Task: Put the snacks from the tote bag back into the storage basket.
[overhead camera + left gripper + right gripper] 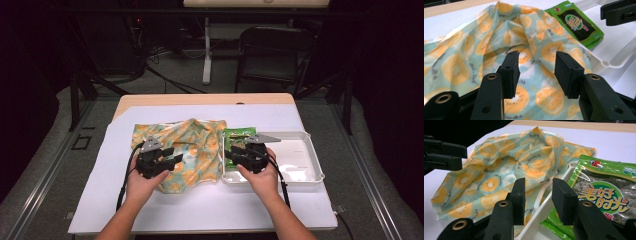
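While both hands rest over the table, the left gripper (167,161) hangs over a soft cloth (192,150) with orange fruit pictures on it. Its jaws stand apart, and nothing is between them but air, with the cloth just below. The cloth lies crumpled on the white table cover (150,210). The right gripper (231,156) sits at the left edge of a white tray (300,160). Its jaws are apart too and grip nothing. A green snack packet (237,136) lies in the tray's far left corner, touching the cloth's edge.
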Action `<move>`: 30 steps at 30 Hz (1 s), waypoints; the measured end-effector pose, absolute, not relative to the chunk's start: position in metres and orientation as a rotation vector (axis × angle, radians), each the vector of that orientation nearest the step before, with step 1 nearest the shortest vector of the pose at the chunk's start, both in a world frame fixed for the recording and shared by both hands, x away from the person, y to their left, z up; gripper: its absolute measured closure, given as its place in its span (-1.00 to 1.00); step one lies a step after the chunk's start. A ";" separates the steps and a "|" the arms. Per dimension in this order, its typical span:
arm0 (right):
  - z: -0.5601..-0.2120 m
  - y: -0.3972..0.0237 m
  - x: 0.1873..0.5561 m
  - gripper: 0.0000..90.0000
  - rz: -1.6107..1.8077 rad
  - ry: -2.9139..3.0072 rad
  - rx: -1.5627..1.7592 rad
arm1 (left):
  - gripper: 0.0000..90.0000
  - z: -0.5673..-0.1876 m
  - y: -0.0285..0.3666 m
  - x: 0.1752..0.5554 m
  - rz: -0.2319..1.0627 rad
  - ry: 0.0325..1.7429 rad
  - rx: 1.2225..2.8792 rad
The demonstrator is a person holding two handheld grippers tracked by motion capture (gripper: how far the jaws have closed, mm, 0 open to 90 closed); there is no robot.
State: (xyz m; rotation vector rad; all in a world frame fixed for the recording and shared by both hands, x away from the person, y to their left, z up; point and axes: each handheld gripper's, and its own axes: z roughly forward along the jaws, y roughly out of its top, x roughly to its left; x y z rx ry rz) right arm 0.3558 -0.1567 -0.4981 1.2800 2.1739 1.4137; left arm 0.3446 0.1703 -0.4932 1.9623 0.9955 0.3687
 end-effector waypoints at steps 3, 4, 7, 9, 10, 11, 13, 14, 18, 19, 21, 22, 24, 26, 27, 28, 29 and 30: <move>-0.500 -0.153 0.354 0.41 1.399 2.185 1.268 | 0.21 -0.498 0.180 0.342 0.380 1.001 1.954; -0.500 -0.153 0.354 0.40 1.388 2.190 1.263 | 0.21 -0.500 0.183 0.341 0.381 1.004 1.954; -0.502 -0.150 0.353 0.39 1.382 2.194 1.254 | 0.21 -0.504 0.193 0.341 0.389 1.033 1.936; -0.504 -0.148 0.353 0.38 1.371 2.203 1.257 | 0.20 -0.507 0.198 0.342 0.392 1.057 1.915; -0.505 -0.148 0.353 0.37 1.365 2.209 1.255 | 0.20 -0.508 0.202 0.342 0.394 1.069 1.903; -0.506 -0.147 0.352 0.37 1.362 2.208 1.258 | 0.20 -0.509 0.204 0.342 0.389 1.077 1.900; -0.507 -0.146 0.351 0.36 1.353 2.218 1.258 | 0.19 -0.511 0.209 0.342 0.383 1.093 1.890; -0.508 -0.144 0.351 0.35 1.359 2.216 1.255 | 0.19 -0.513 0.211 0.342 0.384 1.105 1.889; -0.511 -0.139 0.350 0.33 1.367 2.248 1.236 | 0.19 -0.518 0.216 0.341 0.364 1.130 1.877; -0.511 -0.138 0.349 0.33 1.374 2.251 1.239 | 0.19 -0.519 0.216 0.341 0.359 1.131 1.872; -0.512 -0.135 0.348 0.33 1.377 2.258 1.230 | 0.19 -0.519 0.217 0.341 0.364 1.133 1.871; -0.512 -0.135 0.348 0.33 1.373 2.265 1.224 | 0.19 -0.519 0.217 0.340 0.364 1.136 1.865; -0.513 -0.133 0.347 0.32 1.378 2.275 1.218 | 0.18 -0.519 0.218 0.341 0.364 1.139 1.861; -0.515 -0.130 0.346 0.30 1.392 2.277 1.212 | 0.18 -0.521 0.218 0.341 0.368 1.142 1.859; -0.516 -0.129 0.346 0.30 1.391 2.287 1.204 | 0.18 -0.521 0.218 0.341 0.364 1.145 1.853; -0.517 -0.128 0.345 0.30 1.393 2.289 1.205 | 0.18 -0.521 0.219 0.341 0.356 1.149 1.851; -0.517 -0.127 0.345 0.30 1.383 2.301 1.199 | 0.18 -0.522 0.219 0.341 0.347 1.150 1.847; -0.518 -0.126 0.345 0.30 1.374 2.313 1.197 | 0.18 -0.522 0.219 0.342 0.346 1.152 1.828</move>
